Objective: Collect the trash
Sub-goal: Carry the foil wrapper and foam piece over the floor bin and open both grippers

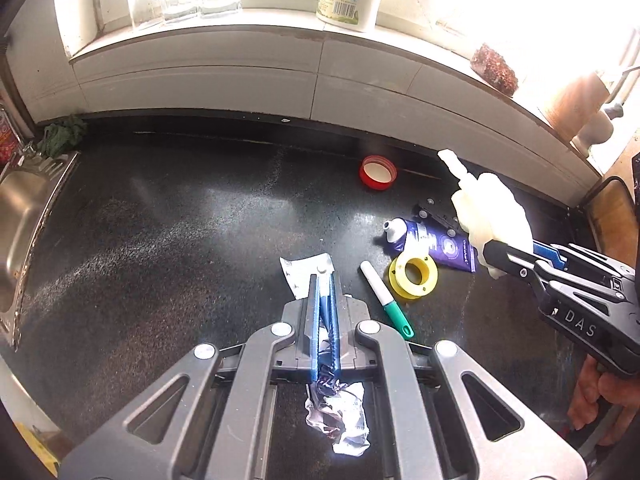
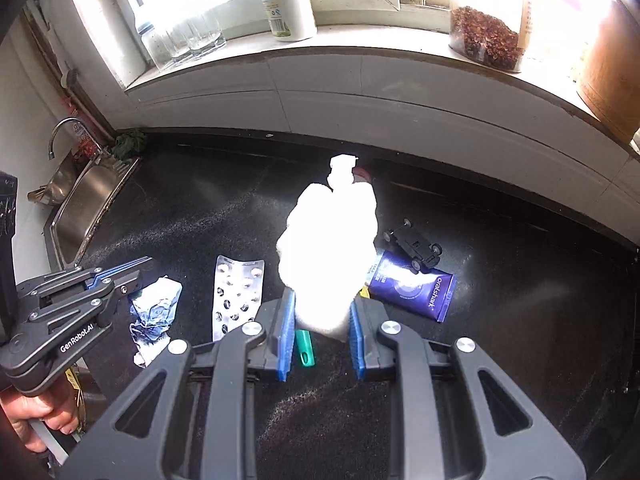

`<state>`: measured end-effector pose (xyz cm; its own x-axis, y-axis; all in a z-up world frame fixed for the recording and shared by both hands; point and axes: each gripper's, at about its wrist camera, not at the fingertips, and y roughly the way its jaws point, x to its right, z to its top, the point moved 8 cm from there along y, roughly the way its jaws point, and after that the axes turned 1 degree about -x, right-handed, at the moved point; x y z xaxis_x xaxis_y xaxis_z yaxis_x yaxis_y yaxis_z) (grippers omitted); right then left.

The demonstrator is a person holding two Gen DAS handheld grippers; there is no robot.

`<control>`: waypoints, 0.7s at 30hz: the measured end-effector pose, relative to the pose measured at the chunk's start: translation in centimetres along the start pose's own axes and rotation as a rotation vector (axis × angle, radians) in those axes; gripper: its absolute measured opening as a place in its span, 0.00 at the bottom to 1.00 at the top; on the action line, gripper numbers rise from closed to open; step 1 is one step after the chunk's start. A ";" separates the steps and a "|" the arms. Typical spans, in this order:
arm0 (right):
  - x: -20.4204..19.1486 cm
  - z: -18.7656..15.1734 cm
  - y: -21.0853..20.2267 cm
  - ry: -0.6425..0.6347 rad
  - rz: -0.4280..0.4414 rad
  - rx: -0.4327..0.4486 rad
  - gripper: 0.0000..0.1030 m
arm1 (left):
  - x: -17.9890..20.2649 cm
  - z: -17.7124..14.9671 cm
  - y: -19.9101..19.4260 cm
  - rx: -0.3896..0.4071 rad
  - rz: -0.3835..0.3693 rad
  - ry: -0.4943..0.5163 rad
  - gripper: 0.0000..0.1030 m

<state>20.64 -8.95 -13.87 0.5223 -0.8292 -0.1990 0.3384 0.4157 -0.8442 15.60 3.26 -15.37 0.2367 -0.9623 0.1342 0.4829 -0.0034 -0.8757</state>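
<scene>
Two pieces of trash are already picked up above the black counter [image 1: 160,220]. The left gripper [image 1: 324,280] is clenched on a crumpled foil wrapper [image 1: 340,420]; the right gripper [image 2: 322,312] grasps a white squeezed bottle [image 2: 328,248]. The empty pill blister [image 2: 236,292] lies below. Next, both pieces probably need carrying to a bin, which is not visible.
</scene>
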 end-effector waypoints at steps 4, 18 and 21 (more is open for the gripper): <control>-1.1 -1.7 -1.0 -0.017 0.005 -0.002 0.23 | 0.1 -1.4 -1.0 0.010 0.003 -0.005 0.04; -11.4 -2.8 -2.4 -0.187 0.136 -0.006 0.23 | -7.1 -5.9 -7.9 0.105 0.131 -0.132 0.04; -17.0 -3.4 -2.0 -0.279 0.208 -0.022 0.23 | -11.4 -8.4 -10.5 0.123 0.201 -0.208 0.04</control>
<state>8.40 3.03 -10.52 0.7733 -0.5920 -0.2271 0.1863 0.5546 -0.8110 0.70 12.00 -11.59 0.4988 -0.8641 0.0671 0.5046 0.2267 -0.8330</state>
